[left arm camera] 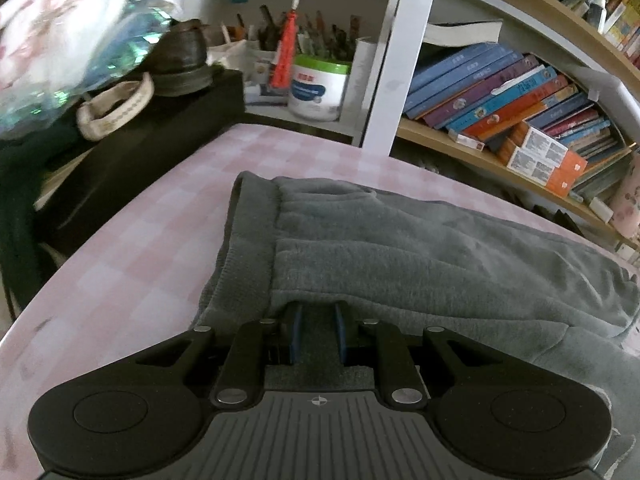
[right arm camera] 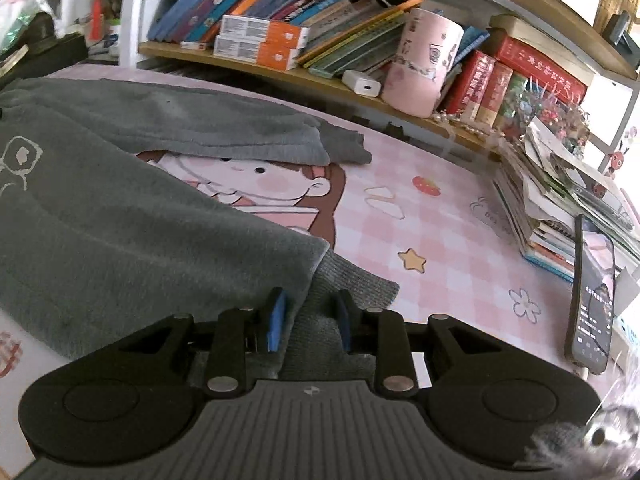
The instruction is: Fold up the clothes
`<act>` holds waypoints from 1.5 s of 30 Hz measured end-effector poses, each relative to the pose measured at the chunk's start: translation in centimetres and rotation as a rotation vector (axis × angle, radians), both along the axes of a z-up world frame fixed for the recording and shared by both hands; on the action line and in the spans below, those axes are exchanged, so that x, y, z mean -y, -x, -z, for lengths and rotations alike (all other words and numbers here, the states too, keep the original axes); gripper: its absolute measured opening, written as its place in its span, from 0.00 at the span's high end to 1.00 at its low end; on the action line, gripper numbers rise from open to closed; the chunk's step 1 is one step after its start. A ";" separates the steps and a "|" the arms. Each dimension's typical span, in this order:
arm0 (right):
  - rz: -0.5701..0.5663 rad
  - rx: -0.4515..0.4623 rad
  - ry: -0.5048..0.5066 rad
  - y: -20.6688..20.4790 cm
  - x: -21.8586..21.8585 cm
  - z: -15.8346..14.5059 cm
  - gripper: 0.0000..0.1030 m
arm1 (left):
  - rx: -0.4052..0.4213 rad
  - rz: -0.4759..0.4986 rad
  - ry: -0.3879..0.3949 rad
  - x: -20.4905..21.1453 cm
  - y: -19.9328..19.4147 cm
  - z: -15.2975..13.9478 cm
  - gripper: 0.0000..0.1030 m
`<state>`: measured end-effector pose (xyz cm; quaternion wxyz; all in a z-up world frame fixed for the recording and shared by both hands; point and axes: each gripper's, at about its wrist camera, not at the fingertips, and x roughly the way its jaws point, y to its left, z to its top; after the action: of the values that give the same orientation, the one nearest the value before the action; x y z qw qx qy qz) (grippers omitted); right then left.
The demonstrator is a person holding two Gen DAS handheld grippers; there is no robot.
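Grey fleece sweatpants lie flat on a pink checked mat. My left gripper is at the near end of the ribbed waistband. Its blue pads stand close together with grey cloth pinched between them, and a fold of cloth hides the fingertips. In the right wrist view the near leg ends in a ribbed cuff. My right gripper is shut on that cuff, which bunches between the blue pads. The far leg lies behind, its cuff flat on the mat.
A phone leans against a stack of papers and books at the right edge. Shelves of books and a pink mug line the back. A black box with a bag on it stands at the left.
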<state>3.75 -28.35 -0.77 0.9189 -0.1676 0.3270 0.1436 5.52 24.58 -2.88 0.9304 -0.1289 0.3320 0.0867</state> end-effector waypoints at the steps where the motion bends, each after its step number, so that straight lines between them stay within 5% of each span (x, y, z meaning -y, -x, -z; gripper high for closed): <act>1: 0.005 0.003 -0.001 -0.4 0.0 0.0 0.76 | 0.000 0.002 0.000 0.1 -0.6 0.0 0.83; 7: 0.038 0.020 -0.006 -2.6 0.2 0.2 0.72 | 0.029 0.031 -0.046 0.9 -2.6 0.3 0.83; 11: 0.036 0.033 -0.007 -2.2 0.5 0.3 0.70 | 0.068 0.052 -0.111 1.3 -0.4 -0.5 0.83; 15: 0.029 0.051 -0.008 -0.2 0.7 0.2 0.69 | 0.150 0.039 -0.135 0.8 4.4 -2.3 0.73; 18: 0.032 0.067 -0.021 1.6 0.8 -0.1 0.69 | 0.134 -0.024 -0.141 0.0 7.7 -2.8 0.58; 21: 0.034 0.097 -0.041 3.4 1.0 -0.7 0.69 | 0.101 -0.083 -0.105 -1.2 9.8 -2.6 0.42; 28: 0.067 0.141 -0.121 5.4 2.7 -2.2 0.70 | 0.061 -0.182 0.039 -3.4 10.8 -1.2 0.41; 32: 0.084 0.078 -0.148 4.6 3.6 -1.6 0.70 | 0.054 -0.211 0.102 -3.6 10.4 -0.5 0.41; 42: 0.106 0.013 -0.181 3.4 3.8 0.1 0.72 | 0.088 -0.292 0.293 -5.1 9.0 -0.1 0.47; 45: 0.102 0.016 -0.174 3.4 3.8 0.2 0.72 | 0.075 -0.211 0.315 -4.5 8.4 0.1 0.85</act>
<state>0.36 -32.12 -0.99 0.9387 -0.0715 0.3139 0.1230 -2.84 29.08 -2.96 0.8962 -0.3104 0.2910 0.1259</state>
